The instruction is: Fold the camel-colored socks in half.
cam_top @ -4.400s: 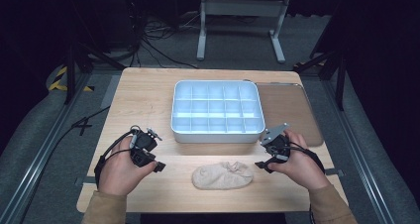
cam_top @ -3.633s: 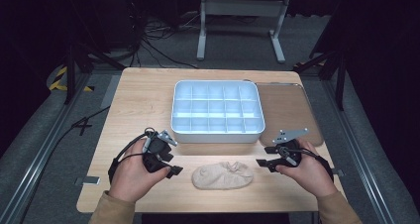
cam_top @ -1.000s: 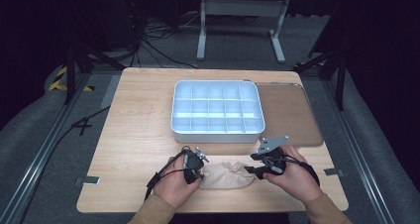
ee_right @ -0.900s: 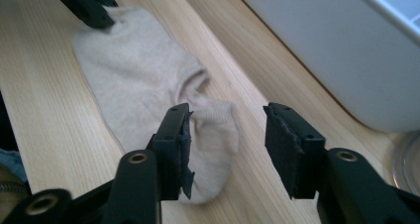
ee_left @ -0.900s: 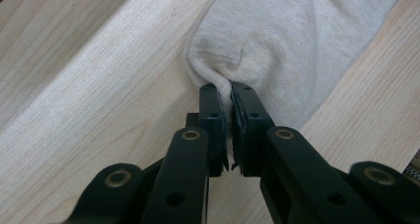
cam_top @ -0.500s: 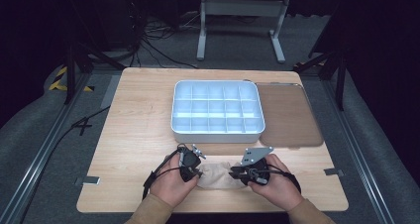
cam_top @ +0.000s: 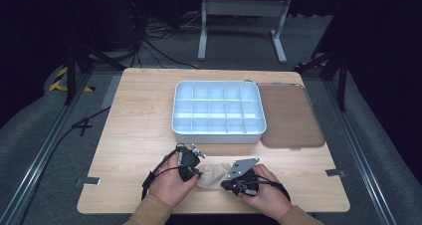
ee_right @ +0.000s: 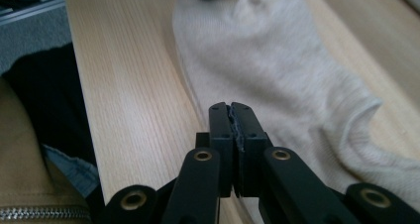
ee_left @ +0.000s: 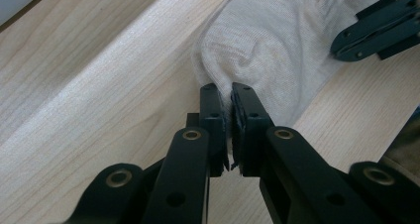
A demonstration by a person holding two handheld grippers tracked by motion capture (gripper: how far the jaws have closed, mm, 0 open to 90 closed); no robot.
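A beige sock [cam_top: 215,174] lies crumpled on the wooden table near its front edge, between the two hands. My left gripper [cam_top: 197,174] is at the sock's left end. In the left gripper view its jaws [ee_left: 229,92] are shut on a fold of the sock [ee_left: 277,45]. My right gripper [cam_top: 227,184] is at the sock's right front side. In the right gripper view its jaws [ee_right: 231,110] have just been closing and now pinch the edge of the sock [ee_right: 277,70]. The right gripper's tips [ee_left: 376,28] also rest on the sock in the left gripper view.
A white compartment tray [cam_top: 217,133] stands behind the sock at mid-table. A brown flat lid [cam_top: 289,116] lies to its right. The table's front edge runs just below the hands, and tan sleeves [cam_top: 149,215] come in from the bottom.
Both hands came in from the sides to the sock, the left first. Over the last second the right gripper slid left onto the sock and closed on its edge.
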